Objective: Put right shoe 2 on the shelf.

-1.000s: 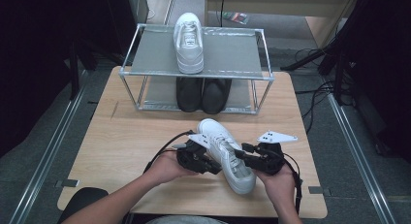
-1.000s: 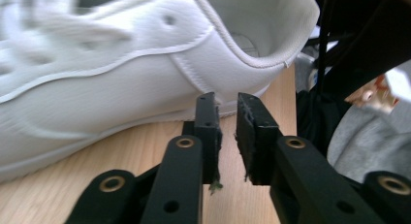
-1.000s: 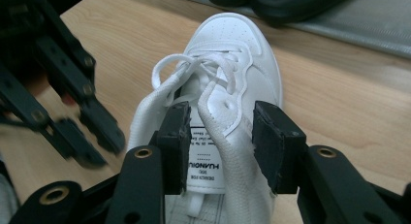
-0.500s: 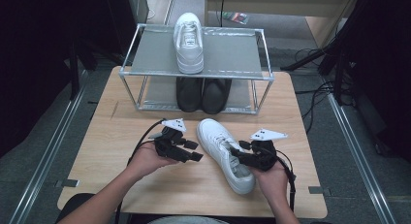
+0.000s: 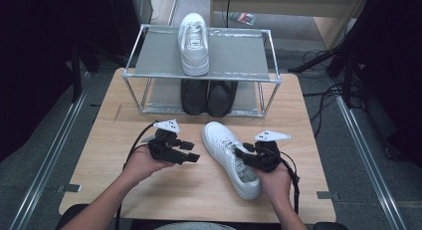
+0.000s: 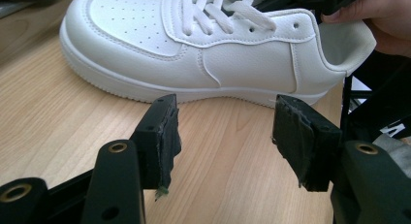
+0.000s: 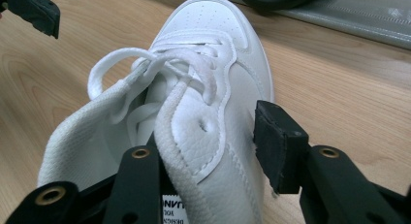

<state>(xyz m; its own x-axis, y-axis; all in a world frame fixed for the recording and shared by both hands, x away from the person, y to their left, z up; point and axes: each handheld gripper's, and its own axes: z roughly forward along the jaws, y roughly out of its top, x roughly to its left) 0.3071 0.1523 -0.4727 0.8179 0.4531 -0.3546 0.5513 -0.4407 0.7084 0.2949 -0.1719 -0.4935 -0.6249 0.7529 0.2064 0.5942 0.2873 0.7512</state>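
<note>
A white sneaker [image 5: 217,137] lies flat on the wooden table [image 5: 119,155], toe toward the rack. My left gripper [image 5: 190,152] hovers just left of it. In the left gripper view its jaws [image 6: 225,136] stand open with bare wood between them, and the sneaker's side [image 6: 194,49] lies ahead; they have just been opening. My right gripper [image 5: 245,158] is at the sneaker's collar. In the right gripper view [image 7: 208,151] one jaw is inside the sneaker [image 7: 208,20] and the other pad presses on the outer wall; these jaws have just been closing.
A metal two-level rack [image 5: 149,65] stands at the table's far edge. A matching white sneaker [image 5: 194,41] sits on its top shelf and a pair of black shoes [image 5: 209,95] below. Dark floor and cables surround the table.
The left gripper let go of the sneaker, opened and drew away to the left. The sneaker went from tilted between both grippers to flat on the table. The right gripper stayed at the collar.
</note>
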